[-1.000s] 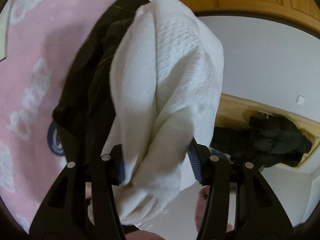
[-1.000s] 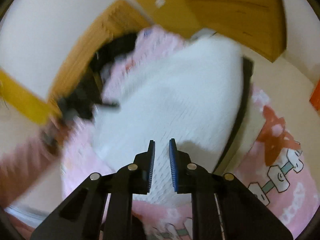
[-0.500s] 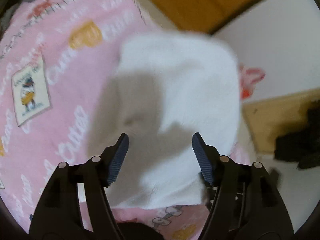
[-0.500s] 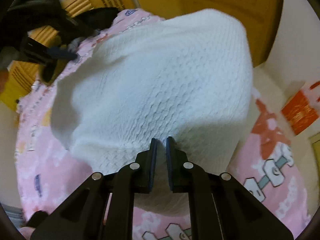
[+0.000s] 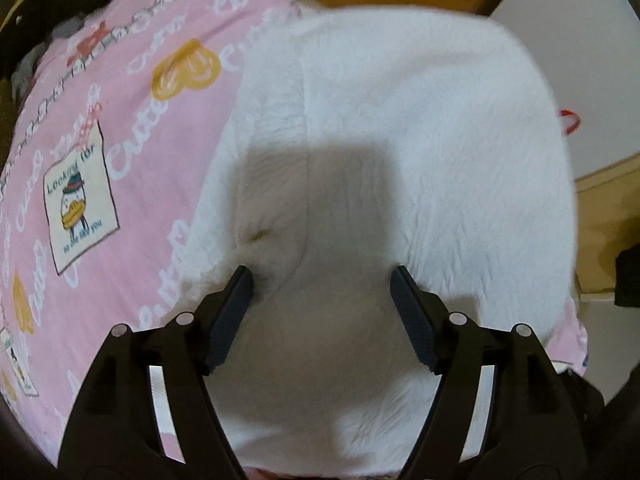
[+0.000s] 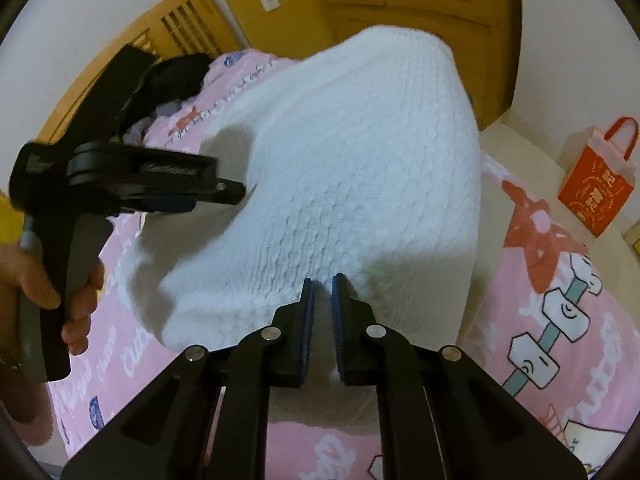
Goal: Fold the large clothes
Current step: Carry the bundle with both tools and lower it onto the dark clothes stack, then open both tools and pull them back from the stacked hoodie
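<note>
Currently the white knit sweater lies folded in a thick bundle on the pink printed bedsheet, taking up the middle of the bed in both wrist views. Its far end reaches toward the wooden wardrobe door.

Left gripper: jaws spread wide, and they have just been opening. The sweater lies below and between the fingers, but the pads do not press on it; the gripper's shadow falls on the fabric ahead of the tips. In the right wrist view the same tool sits at the left edge of the bundle, tips just at the fabric, with a bare hand around its handle.

Right gripper: jaws drawn nearly together, only a narrow slit between the blue pads. The tips sit at the near edge of the sweater. A bit of white fabric shows in the slit, but I cannot tell for certain whether the pads actually pinch it.

Surroundings: dark clothes heaped at the far left end of the bed, beside a slatted wooden headboard. An orange paper bag with a red handle stands on the pale floor to the right, well apart from the bed.
</note>
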Demonstrator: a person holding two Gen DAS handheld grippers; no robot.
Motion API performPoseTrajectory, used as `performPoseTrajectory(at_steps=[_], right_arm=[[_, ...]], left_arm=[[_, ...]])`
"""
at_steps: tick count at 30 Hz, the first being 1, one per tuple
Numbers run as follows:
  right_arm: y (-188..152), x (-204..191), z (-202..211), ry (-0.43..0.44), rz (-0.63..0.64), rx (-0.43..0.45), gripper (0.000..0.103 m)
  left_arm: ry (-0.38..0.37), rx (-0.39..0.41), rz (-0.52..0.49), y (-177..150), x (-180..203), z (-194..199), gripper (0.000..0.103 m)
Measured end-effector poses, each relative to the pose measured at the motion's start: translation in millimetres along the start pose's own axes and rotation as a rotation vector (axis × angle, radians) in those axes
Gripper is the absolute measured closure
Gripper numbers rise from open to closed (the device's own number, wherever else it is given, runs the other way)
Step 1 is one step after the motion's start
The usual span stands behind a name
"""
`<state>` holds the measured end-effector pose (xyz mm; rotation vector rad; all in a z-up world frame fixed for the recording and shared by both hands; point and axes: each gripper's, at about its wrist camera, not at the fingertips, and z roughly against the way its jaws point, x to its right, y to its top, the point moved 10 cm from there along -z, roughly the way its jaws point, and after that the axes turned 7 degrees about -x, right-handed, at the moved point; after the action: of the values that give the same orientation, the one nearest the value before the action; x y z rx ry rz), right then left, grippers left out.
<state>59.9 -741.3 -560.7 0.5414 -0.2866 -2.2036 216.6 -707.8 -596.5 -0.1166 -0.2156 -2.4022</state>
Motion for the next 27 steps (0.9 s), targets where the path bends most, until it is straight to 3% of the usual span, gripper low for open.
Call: performPoseTrajectory(at_steps=[3, 5, 8, 10, 16, 20, 24, 27], right_arm=[[0, -7, 26, 0.022, -0.01, 0.04, 0.077], [-3, -12, 40, 0.008, -0.003, 0.067, 0.06], [-9, -21, 69, -0.028, 0.012, 0.125, 0.044], [-14, -27, 87, -0.056, 0.017, 0.157, 0.037], [-35, -36, 141, -0.093, -0.053, 0.25, 0.014], [-54, -40, 179, -0.141, -0.09, 0.323, 0.008], [-75, -49, 215, -0.155, -0.097, 0.356, 0.008], [-90, -61, 244, -0.168, -0.09, 0.395, 0.008]], left_arm=[[0.023, 0.1, -0.041, -11, -7, 34, 0.032], [0.0, 0.161, -0.086, -23, -1, 63, 0.032], [-0.04, 0.232, -0.144, -46, 10, 104, 0.026], [-0.042, 0.284, -0.178, -64, 14, 132, 0.016], [-0.003, 0.414, -0.21, -106, 19, 198, 0.012], [0.017, 0.487, -0.197, -137, 12, 235, 0.012], [0.016, 0.491, -0.191, -168, 6, 258, 0.012], [0.065, 0.502, -0.166, -189, 0, 274, 0.012]])
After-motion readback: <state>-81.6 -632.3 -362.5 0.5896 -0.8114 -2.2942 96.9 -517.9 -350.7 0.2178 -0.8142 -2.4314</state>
